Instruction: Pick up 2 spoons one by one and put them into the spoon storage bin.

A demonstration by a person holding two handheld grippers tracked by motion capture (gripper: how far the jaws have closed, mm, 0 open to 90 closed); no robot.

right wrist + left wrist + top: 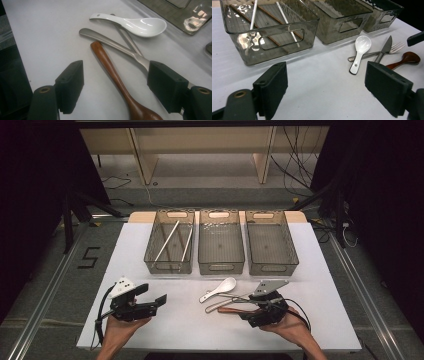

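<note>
**Both claws open, cutlery heap under right claw**

White worktop [165, 330] is seen carrying three grey bins. Left bin [170, 241] is loaded with chopsticks [167, 241]; middle bin [221, 242] and right bin [270, 242] are set beside it. Right claw [115, 83] is held wide open, nothing gripped, low over a wooden spoon [112, 72] lying between its jaws. A knife [110, 42], a fork [397, 47] and a white spoon [135, 23] are piled just beyond, crossing one another. Left claw [325, 87] is held wide open, empty, over bare worktop, well apart from the heap.
</note>
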